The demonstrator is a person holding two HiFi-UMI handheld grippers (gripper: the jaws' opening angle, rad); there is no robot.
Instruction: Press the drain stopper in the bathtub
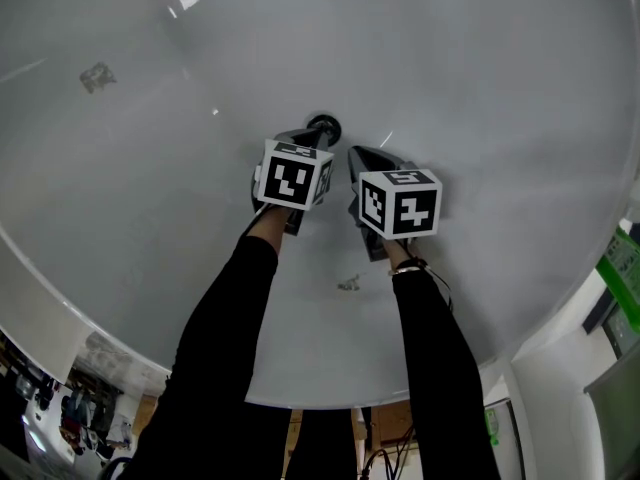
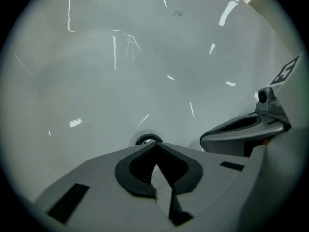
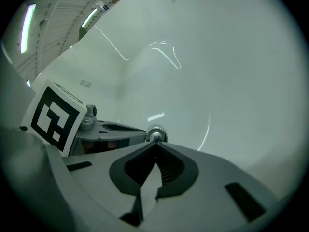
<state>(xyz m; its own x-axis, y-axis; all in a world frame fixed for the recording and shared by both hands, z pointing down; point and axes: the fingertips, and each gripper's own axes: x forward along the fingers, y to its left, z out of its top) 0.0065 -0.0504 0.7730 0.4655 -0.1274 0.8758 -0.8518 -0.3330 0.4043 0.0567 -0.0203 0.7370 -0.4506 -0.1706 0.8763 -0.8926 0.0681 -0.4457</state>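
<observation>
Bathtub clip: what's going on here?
A person leans over a white tub, a tool in each hand. Both tools are shut and empty. The left tool points at the stopper, its tip right by it; whether it touches is unclear. The right tool hangs just beside.

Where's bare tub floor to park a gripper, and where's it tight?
Bare: white bathtub floor left of the left gripper, and the stretch right of the right gripper. Tight: around the round chrome drain stopper, where both shut grippers converge.
</observation>
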